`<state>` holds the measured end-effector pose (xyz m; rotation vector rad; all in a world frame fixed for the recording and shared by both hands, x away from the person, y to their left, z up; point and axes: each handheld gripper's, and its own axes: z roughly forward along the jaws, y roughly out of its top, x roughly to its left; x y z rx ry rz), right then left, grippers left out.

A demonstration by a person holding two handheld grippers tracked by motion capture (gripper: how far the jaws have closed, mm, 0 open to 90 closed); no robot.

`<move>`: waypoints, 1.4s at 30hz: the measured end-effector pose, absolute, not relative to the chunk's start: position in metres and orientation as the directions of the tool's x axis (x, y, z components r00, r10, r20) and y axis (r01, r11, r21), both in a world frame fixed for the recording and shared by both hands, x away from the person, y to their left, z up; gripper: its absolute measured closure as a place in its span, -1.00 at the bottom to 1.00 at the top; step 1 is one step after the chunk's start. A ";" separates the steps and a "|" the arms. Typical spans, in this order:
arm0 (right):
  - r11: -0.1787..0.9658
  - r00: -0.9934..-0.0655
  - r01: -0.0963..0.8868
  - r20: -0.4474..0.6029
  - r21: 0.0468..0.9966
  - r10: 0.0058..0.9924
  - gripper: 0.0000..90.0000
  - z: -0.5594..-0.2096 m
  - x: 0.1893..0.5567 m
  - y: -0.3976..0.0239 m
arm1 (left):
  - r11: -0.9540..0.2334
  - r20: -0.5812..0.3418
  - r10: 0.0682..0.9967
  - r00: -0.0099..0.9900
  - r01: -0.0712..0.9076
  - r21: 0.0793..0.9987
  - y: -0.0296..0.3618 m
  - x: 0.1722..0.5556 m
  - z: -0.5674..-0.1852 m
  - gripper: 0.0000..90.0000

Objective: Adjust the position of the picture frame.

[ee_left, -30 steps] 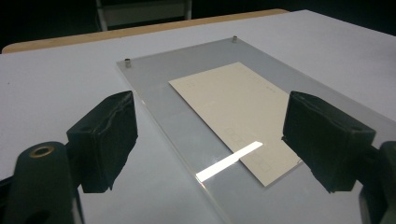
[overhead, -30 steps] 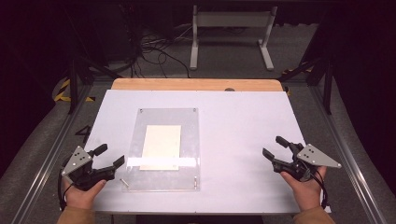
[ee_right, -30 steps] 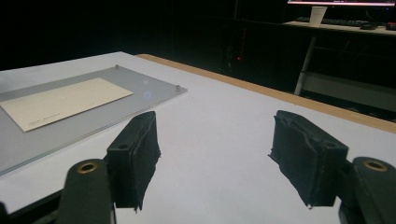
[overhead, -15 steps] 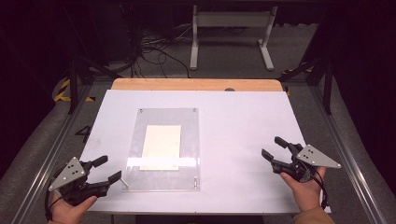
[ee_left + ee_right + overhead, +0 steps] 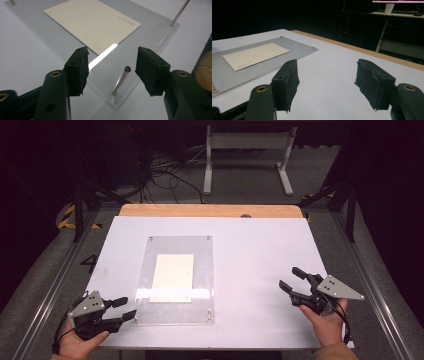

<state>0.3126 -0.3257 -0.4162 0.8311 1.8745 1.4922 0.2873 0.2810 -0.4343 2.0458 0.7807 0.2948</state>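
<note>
High view: left gripper (image 5: pixel 129 309) at near-left corner of clear acrylic plate (image 5: pixel 150 312), jaws apart and just been closing, metal pin (image 5: pixel 121 80) between them untouched. Cream card (image 5: pixel 172 277) under plate. Right gripper (image 5: pixel 291 280) open, empty, well apart over white table (image 5: pixel 250 250).

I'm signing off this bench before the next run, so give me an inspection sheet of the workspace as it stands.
Surface: white table top, wooden strip along its far edge.
Job's things: clear acrylic plate with metal corner pins; cream card under it.
Clutter: nothing seen.
Grippers: left gripper near the plate's near left corner, jaws just been closing, one pin seen between them, untouched; right gripper open over bare table.
Cables: a tangle on the floor beyond the table.
Surroundings: dark room, white stand behind.
</note>
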 end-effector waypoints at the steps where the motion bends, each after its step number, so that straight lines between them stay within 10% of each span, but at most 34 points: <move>1: 0.170 -0.628 0.104 -0.068 0.980 0.776 -0.23 -0.416 0.312 -0.326 | -0.410 -0.085 0.630 0.772 0.424 0.807 0.281 0.288 -0.435 0.06; 11: 0.147 -0.649 0.077 -0.062 0.986 0.759 -0.14 -0.418 0.312 -0.324 | -0.498 -0.067 0.569 0.820 0.408 0.766 0.273 0.288 -0.437 0.86; 17: 0.139 -0.657 0.070 -0.059 0.988 0.751 -0.09 -0.417 0.310 -0.325 | -0.512 -0.046 0.542 0.839 0.373 0.774 0.261 0.284 -0.429 0.88; 31: 0.091 -0.661 0.057 -0.031 0.994 0.750 -0.03 -0.413 0.302 -0.331 | -0.622 -0.059 0.106 0.993 0.113 0.775 0.110 0.279 -0.406 0.89; 42: 0.052 -0.635 0.048 -0.010 0.997 0.772 -0.03 -0.410 0.295 -0.347 | -0.655 -0.065 0.027 0.998 0.067 0.752 -0.009 0.292 -0.404 0.89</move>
